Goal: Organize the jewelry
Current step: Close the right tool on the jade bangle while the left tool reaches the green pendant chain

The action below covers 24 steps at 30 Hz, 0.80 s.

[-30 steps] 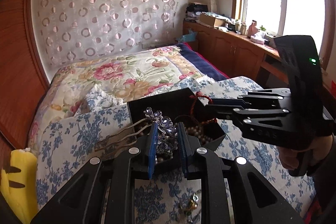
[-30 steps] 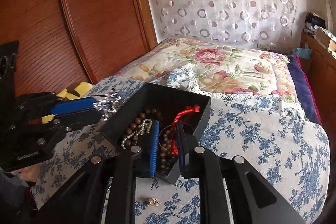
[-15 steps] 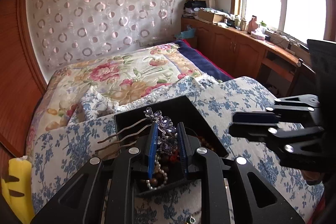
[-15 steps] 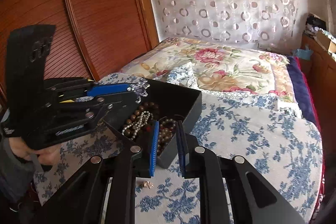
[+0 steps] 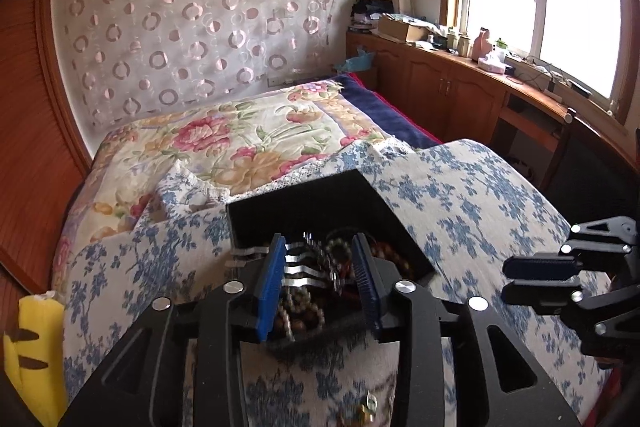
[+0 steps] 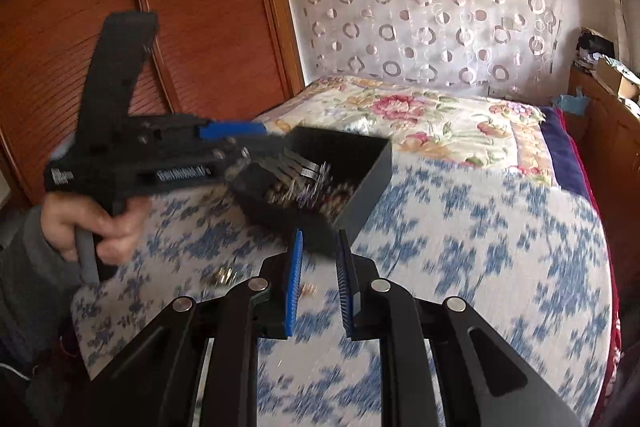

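Observation:
A black open box [image 5: 304, 203] of bead necklaces sits on the blue-flowered cloth; it also shows in the right wrist view [image 6: 360, 163]. A silver hair comb [image 5: 298, 265] with a purple crystal flower lies in the box, its prongs over the left rim; it also shows in the right wrist view [image 6: 300, 169]. My left gripper [image 5: 318, 277] is open above the box, jaws either side of the comb without gripping it. My right gripper [image 6: 320, 279] is open and empty, just in front of the box's near corner.
Small gold pieces lie on the cloth near the front [image 6: 224, 275] [image 6: 308, 289] [image 5: 366, 409]. A yellow cushion [image 5: 32, 343] is at the left edge. A flowered quilt [image 5: 240, 139] lies behind the box, a wooden cabinet [image 5: 460, 95] to the right.
My left gripper opened and the hair comb dropped from it into the box. My right gripper drew back from the box toward the front.

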### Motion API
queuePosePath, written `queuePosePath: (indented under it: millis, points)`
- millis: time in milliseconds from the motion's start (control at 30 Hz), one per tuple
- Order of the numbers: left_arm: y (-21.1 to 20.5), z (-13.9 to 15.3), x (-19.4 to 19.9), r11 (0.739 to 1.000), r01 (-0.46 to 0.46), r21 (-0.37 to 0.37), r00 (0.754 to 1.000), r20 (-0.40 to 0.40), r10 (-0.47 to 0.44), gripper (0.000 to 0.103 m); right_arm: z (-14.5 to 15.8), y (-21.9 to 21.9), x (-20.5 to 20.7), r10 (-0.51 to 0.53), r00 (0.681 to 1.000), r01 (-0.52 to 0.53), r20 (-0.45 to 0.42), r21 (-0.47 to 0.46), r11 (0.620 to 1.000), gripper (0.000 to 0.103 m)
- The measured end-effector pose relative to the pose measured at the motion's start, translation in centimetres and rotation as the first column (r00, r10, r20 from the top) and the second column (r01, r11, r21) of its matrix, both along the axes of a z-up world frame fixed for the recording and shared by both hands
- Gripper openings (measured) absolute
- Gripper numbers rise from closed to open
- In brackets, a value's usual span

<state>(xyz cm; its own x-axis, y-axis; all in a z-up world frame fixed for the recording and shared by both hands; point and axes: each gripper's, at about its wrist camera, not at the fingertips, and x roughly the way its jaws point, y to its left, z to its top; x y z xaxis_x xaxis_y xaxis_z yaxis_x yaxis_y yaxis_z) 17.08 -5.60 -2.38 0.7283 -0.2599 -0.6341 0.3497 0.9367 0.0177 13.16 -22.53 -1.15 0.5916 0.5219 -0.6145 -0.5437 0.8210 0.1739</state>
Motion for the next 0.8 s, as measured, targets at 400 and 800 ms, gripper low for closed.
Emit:
queuePosePath:
  millis: [400,800]
  points:
    - [3.0,-3.1,-6.0,1.000,-0.001,-0.021,0.998,-0.061,0.000,0.044,-4.5,4.1,-4.7,0.122,0.988,-0.133,-0.095,-0.120,0.984,0.019]
    - [2.3,-6.7,-7.4,0.999,0.025,-0.027,0.988,-0.150,-0.029,0.044,-6.1,6.1,-6.6,0.181,0.975,-0.205,-0.129,-0.203,0.958,0.016]
